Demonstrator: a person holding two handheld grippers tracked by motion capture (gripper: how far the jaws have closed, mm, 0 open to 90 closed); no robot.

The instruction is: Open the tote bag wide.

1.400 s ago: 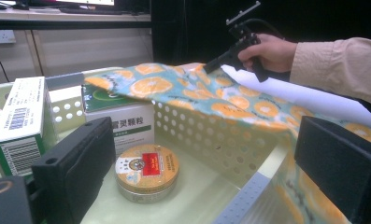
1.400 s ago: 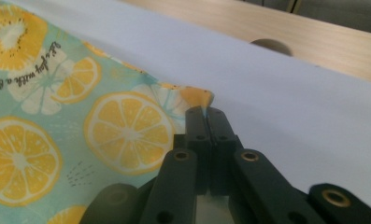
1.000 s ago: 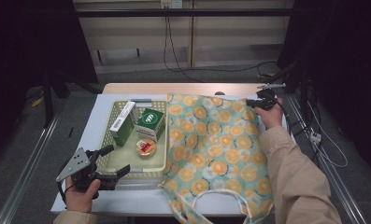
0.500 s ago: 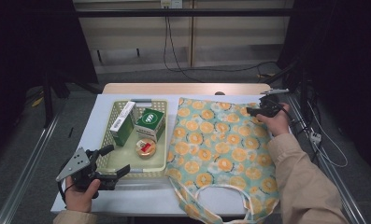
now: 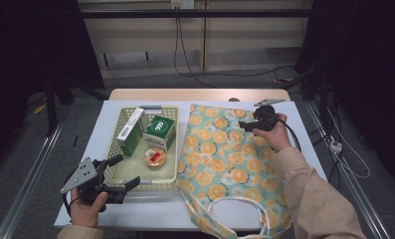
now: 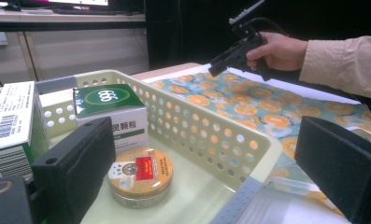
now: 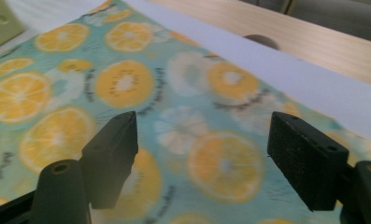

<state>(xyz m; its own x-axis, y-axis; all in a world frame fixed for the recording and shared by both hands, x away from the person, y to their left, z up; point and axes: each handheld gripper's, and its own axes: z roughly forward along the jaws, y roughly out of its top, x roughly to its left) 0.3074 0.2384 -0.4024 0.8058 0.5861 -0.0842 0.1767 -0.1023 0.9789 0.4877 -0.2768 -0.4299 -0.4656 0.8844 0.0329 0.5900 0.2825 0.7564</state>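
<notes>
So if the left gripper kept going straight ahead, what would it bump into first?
Probably the round gold tin with the red label, lying in the pale green perforated plastic basket. It sits between the open left gripper jaws' line, though depth is unclear.

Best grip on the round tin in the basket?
Judging by its pose, the round tin lies flat, lid up, on the basket floor with the green box close behind. Probably come straight down and pinch across its rim, jaws clear of the box.
</notes>
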